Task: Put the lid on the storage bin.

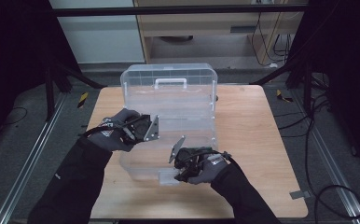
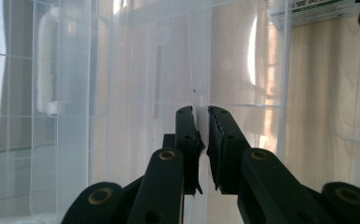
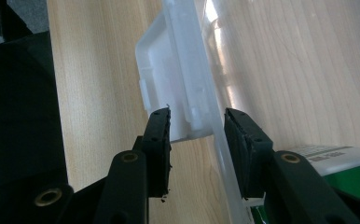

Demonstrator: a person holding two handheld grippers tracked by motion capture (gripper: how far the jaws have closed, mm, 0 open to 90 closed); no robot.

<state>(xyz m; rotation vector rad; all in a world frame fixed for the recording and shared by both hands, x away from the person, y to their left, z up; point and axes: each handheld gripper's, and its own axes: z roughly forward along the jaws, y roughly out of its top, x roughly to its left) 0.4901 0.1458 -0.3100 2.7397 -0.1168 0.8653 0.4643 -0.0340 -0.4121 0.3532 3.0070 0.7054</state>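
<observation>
A clear plastic storage box [image 1: 187,121] lies on the wooden table with its lid [image 1: 169,77] standing upright behind it. My left gripper [image 1: 148,133] is at the box's left side. In the left gripper view, this gripper [image 2: 202,121] is shut on a thin clear wall [image 2: 201,70] of the box. My right gripper [image 1: 178,170] is at the box's front edge. In the right gripper view, its jaws [image 3: 197,126] straddle the front latch [image 3: 169,79] and the wall behind it, with the pads against them.
A white handle [image 1: 170,82] sits on top of the raised lid. A green and white labelled pack [image 3: 336,163] lies beside the right jaw, and its label [image 2: 308,11] is seen through the box. Bare table [image 1: 257,140] lies to the right, and dark floor with cables surrounds it.
</observation>
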